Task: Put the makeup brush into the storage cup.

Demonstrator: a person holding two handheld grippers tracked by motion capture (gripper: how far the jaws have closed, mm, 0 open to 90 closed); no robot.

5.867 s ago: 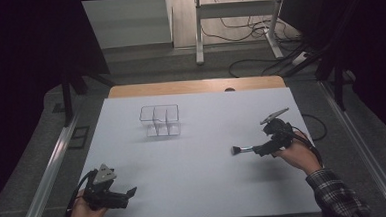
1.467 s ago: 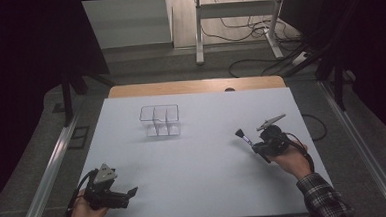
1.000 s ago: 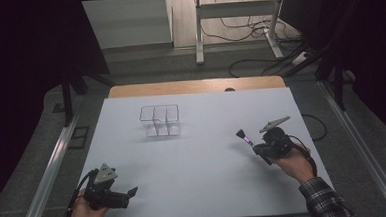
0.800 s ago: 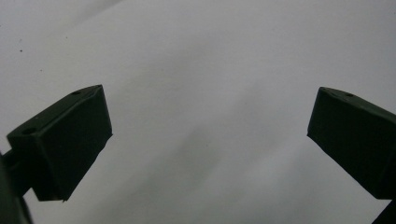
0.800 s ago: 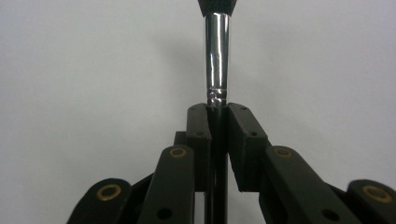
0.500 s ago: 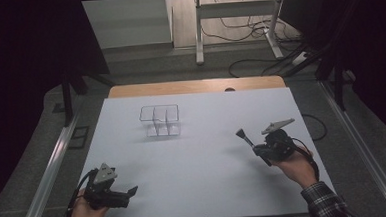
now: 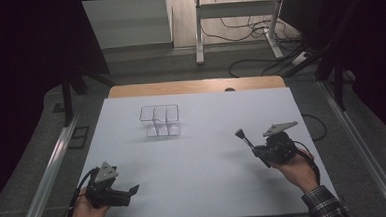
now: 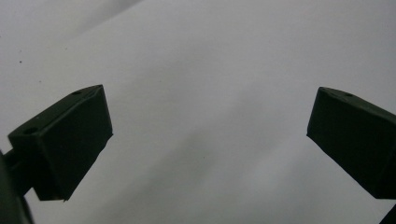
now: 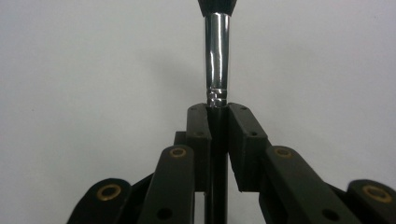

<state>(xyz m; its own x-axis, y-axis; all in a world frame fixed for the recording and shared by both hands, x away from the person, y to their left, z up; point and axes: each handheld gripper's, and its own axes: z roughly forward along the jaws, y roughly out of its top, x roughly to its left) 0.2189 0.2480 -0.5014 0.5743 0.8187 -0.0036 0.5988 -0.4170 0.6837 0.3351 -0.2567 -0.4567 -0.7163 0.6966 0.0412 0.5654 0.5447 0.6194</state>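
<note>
Right gripper (image 7: 257, 151) clamped on a makeup brush (image 9: 217, 56), jaws tight on the handle just behind the silver ferrule; bristles point up and away, off the table (image 7: 203, 153). Clear divided organizer (image 7: 160, 121) well apart, ahead-left of the brush tip, looks empty. Judged: pickup done, carry and drop remain. Left gripper (image 8: 205, 140) spread apart, idle. No readable writing.

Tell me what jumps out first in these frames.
The right gripper, at the table's right, is shut on a makeup brush, its dark bristle head raised and tilted toward the table's middle. Farther back, left of centre, a clear divided organizer stands alone on the white table. The left gripper waits open at the near left corner, nothing between its jaws.
</note>
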